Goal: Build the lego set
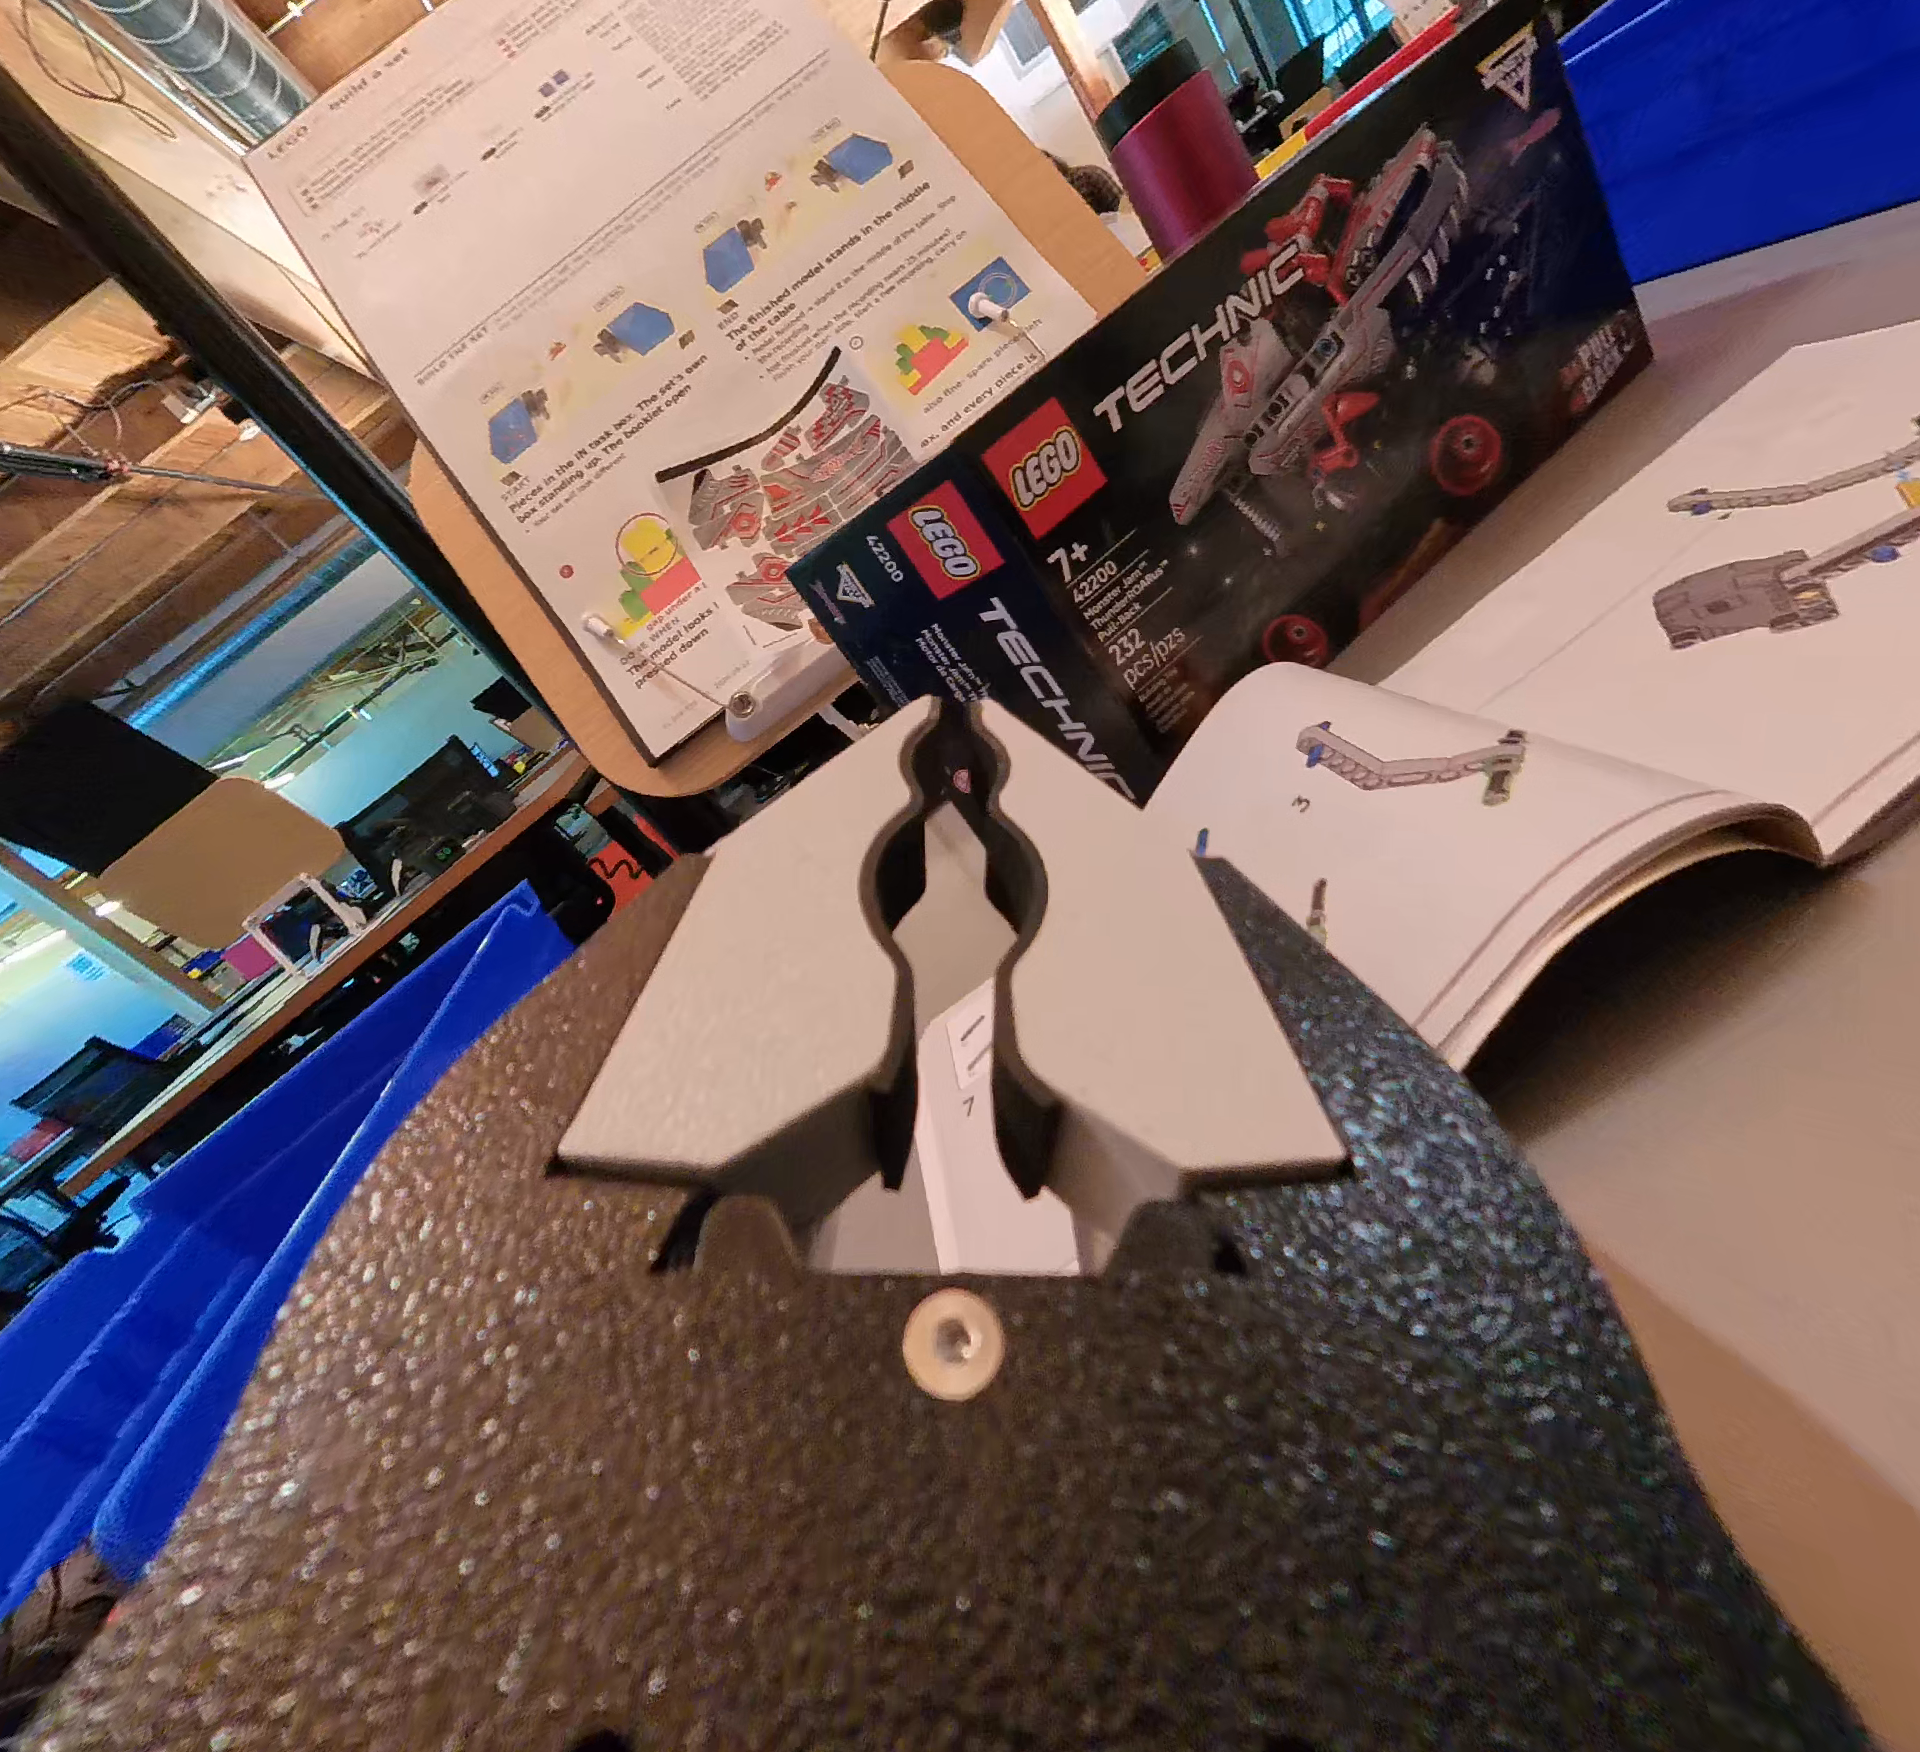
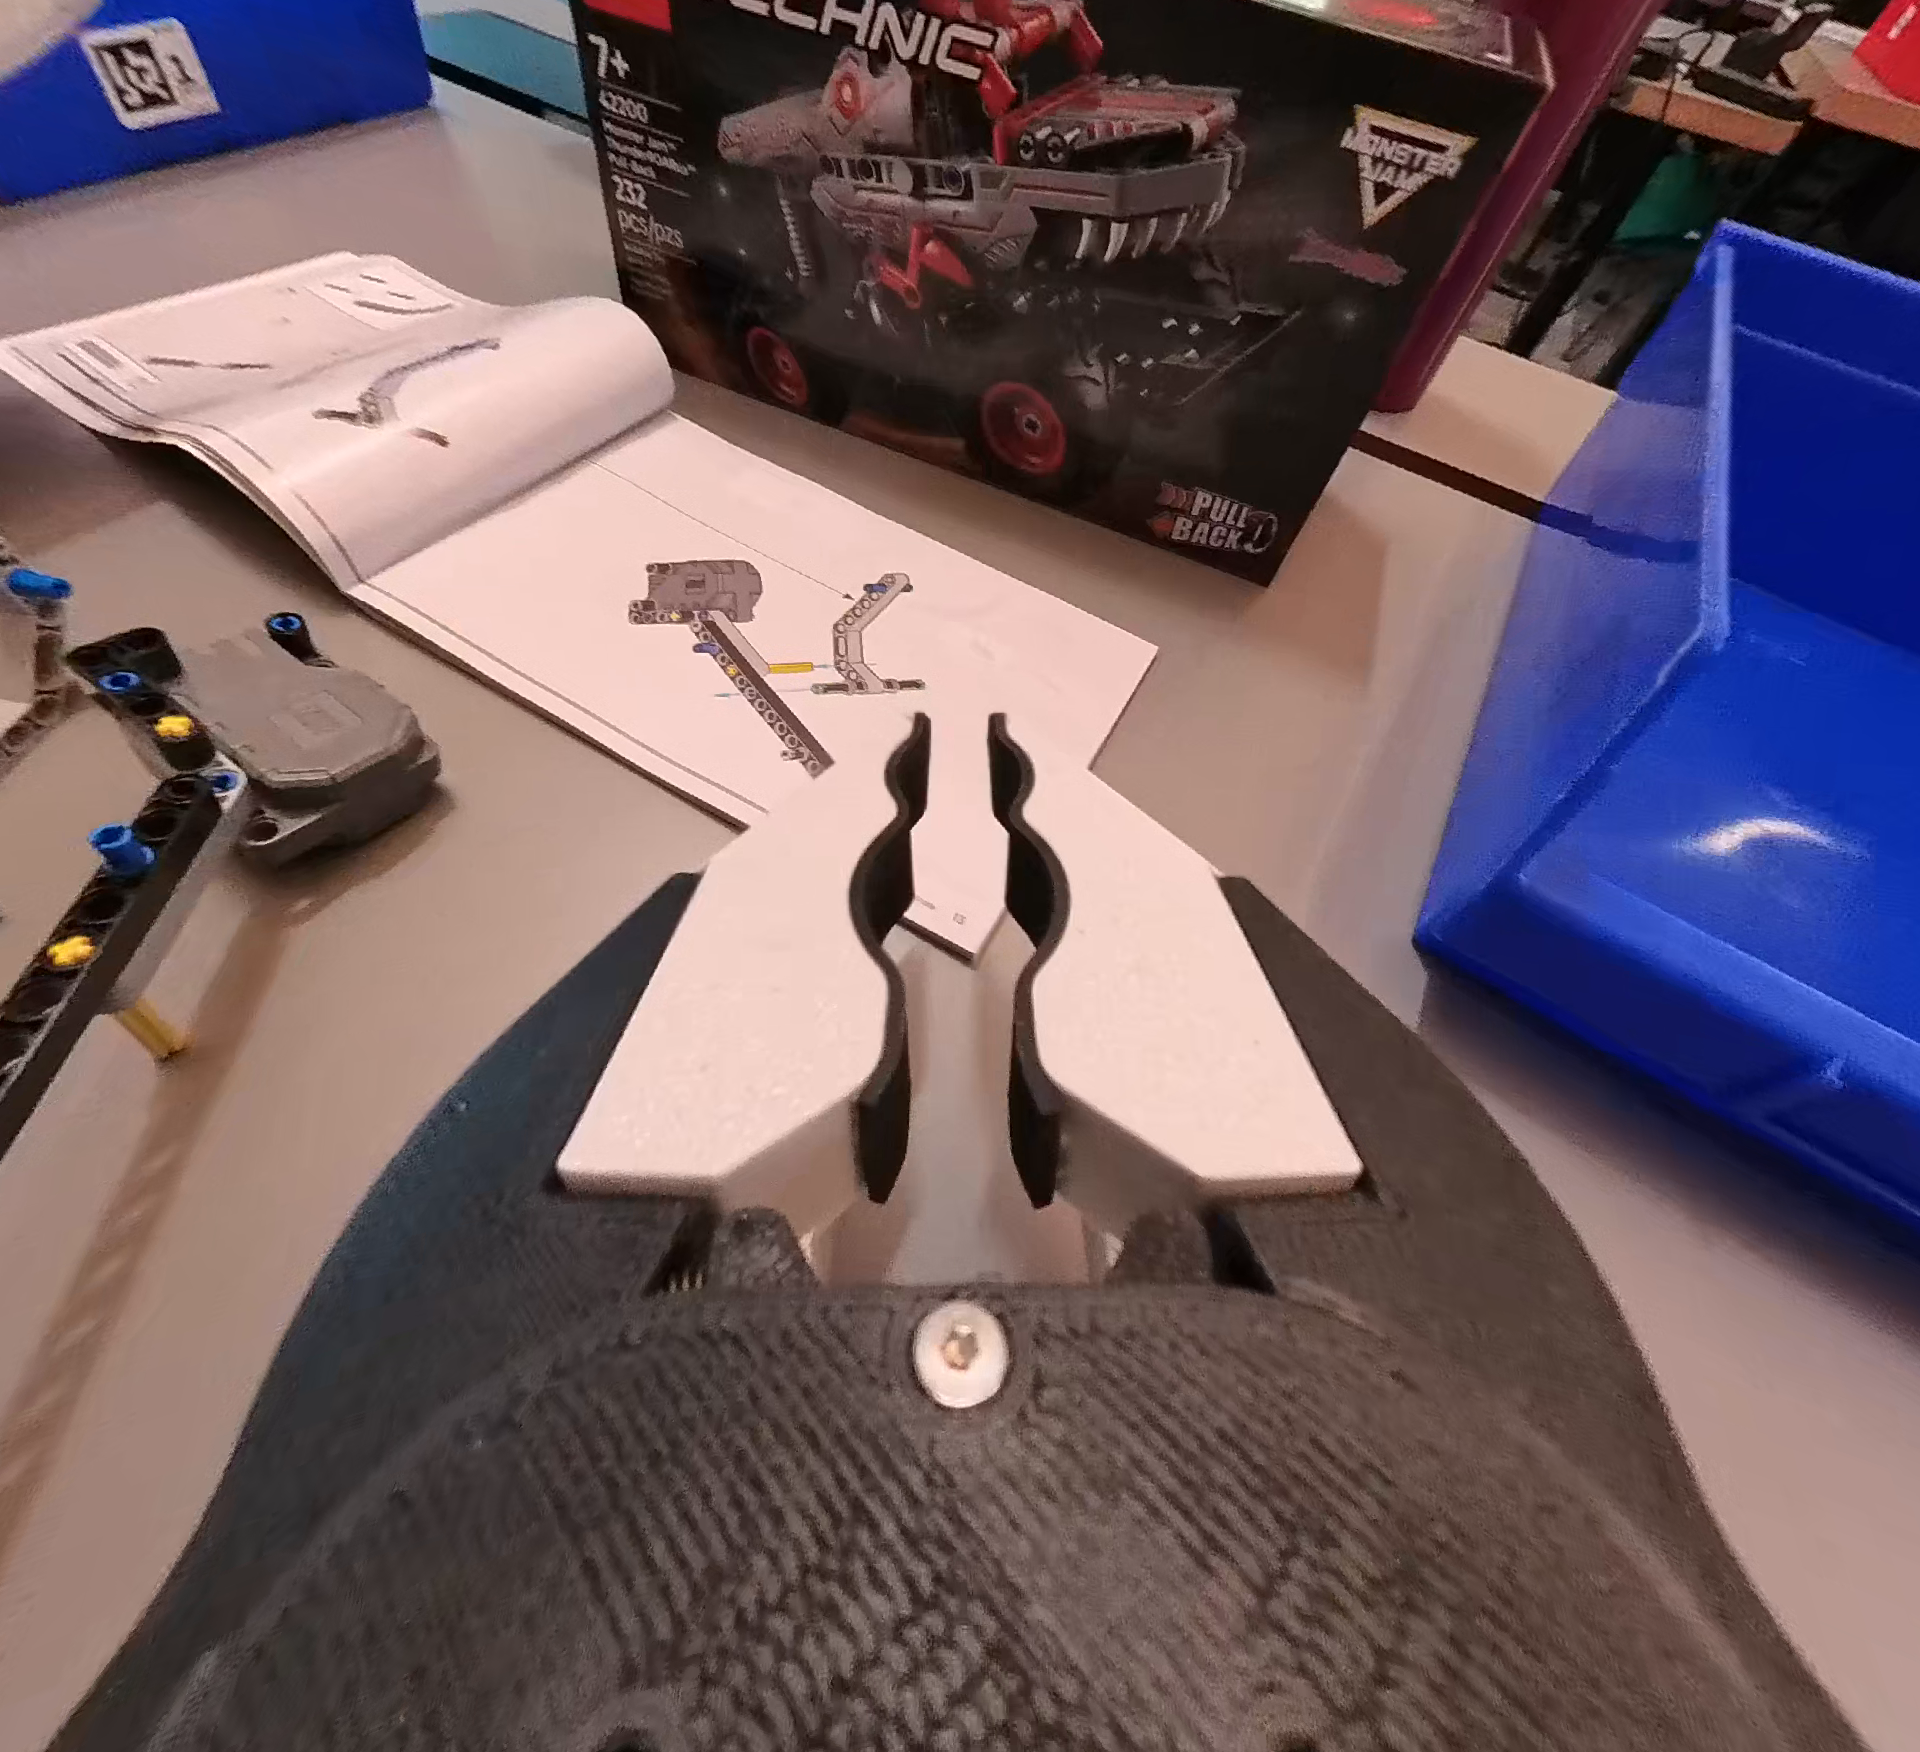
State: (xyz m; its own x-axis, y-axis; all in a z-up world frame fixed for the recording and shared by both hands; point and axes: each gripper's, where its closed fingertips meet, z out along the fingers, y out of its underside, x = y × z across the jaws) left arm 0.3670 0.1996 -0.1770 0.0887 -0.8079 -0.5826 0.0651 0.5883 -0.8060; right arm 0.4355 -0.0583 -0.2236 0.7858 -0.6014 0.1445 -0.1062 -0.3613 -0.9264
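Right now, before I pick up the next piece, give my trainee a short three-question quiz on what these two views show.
1. True or false: the right hand-held gripper is holding a piece.
2. Multiple choice: the open instruction booklet lies A) inside the blue bin, B) on the table in front of the set's box, C) on top of the box.
3. Fill in: in the right wrist view, the half-built model lies to the ____ of the booklet.

Key:
1. False; its jaws are slightly apart with nothing between them.
2. B.
3. Left.
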